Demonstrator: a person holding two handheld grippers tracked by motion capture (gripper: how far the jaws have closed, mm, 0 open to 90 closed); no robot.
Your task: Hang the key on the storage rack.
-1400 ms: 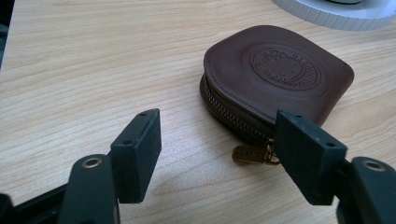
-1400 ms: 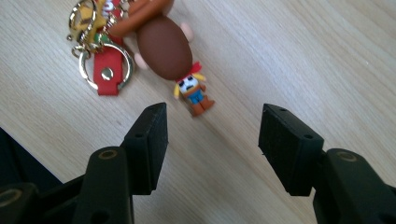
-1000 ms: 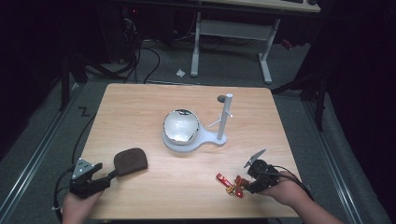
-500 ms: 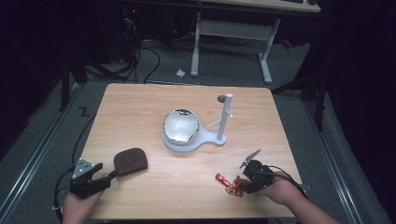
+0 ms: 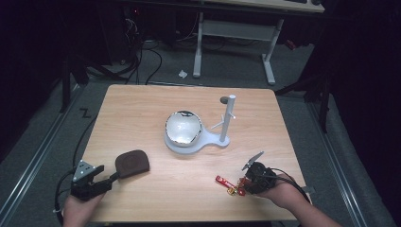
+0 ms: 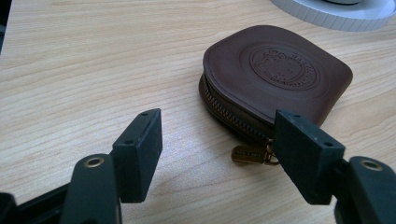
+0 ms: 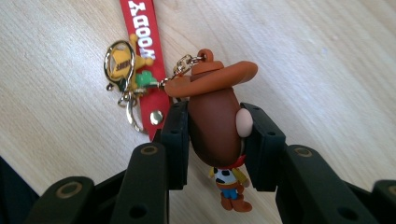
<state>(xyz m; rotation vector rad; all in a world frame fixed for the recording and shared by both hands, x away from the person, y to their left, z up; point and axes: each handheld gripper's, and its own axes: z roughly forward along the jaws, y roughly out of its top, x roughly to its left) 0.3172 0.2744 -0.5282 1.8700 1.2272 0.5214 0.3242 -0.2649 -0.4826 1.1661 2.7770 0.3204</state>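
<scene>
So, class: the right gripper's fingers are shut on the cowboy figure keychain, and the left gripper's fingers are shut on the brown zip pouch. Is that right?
Not quite. The right gripper is indeed shut on the cowboy figure keychain, but the left gripper is open: its fingers stand apart in front of the brown zip pouch without clamping it, as the left gripper view shows.

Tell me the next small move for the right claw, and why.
Probably lift it a little, straight up. The right claw has just been closing, and its pads now press both sides of the cowboy figure of the keychain, whose red strap lies flat on the table. A short lift would test the grip.
</scene>
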